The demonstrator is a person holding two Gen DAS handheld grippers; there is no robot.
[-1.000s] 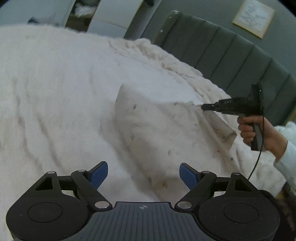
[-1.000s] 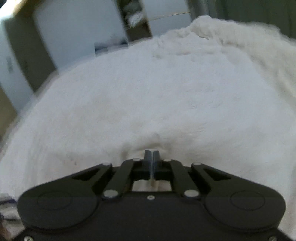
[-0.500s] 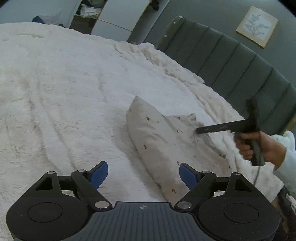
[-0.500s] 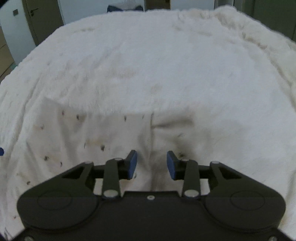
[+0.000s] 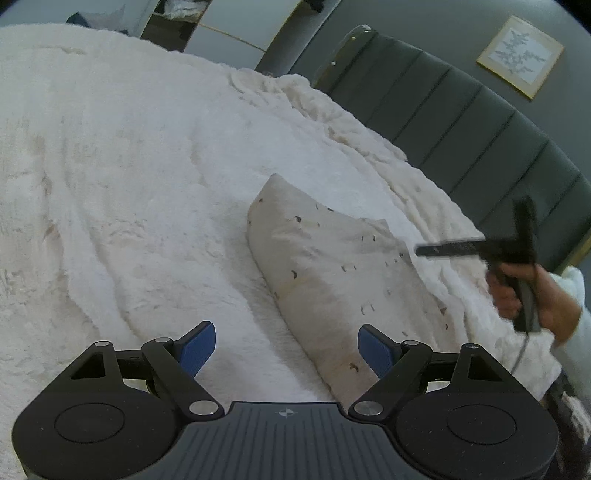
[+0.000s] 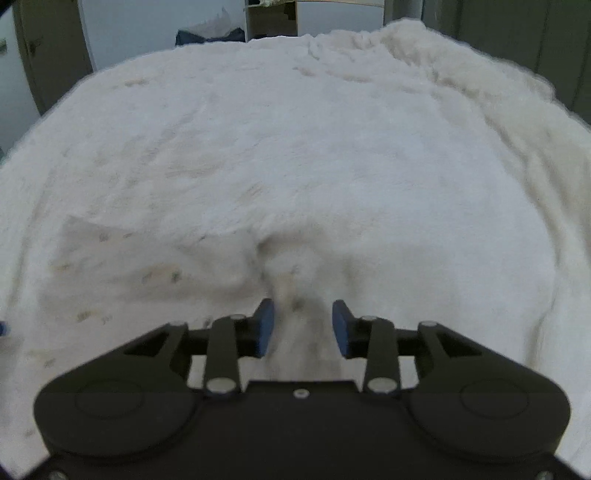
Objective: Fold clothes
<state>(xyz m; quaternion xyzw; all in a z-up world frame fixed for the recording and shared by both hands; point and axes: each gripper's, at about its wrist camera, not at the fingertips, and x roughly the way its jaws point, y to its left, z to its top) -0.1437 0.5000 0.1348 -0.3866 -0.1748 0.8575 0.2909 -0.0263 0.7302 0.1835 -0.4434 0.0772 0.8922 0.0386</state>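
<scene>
A cream garment (image 5: 332, 273) with small dark marks lies folded on the white fluffy bedspread (image 5: 129, 166). My left gripper (image 5: 286, 350) is open just above the bedspread, the garment's near edge by its right pad. In the left wrist view my right gripper (image 5: 424, 251) hovers blurred by the garment's far right edge, held by a hand (image 5: 532, 295). In the right wrist view the right gripper (image 6: 302, 326) has its jaws opening, with a ridge of the garment (image 6: 122, 266) lying between the blue pads (image 6: 264, 328), not pressed.
A dark green padded headboard (image 5: 461, 129) runs along the far right of the bed, with a framed picture (image 5: 521, 55) on the wall above. Cupboards and a doorway (image 6: 269, 16) stand beyond the bed's far end. A white sleeve (image 5: 576, 325) is at the right edge.
The right gripper was shut on the raised garment; it let go, the cloth dropped flat, and the gripper has drawn back to the right with its jaws spreading. The left gripper stayed open.
</scene>
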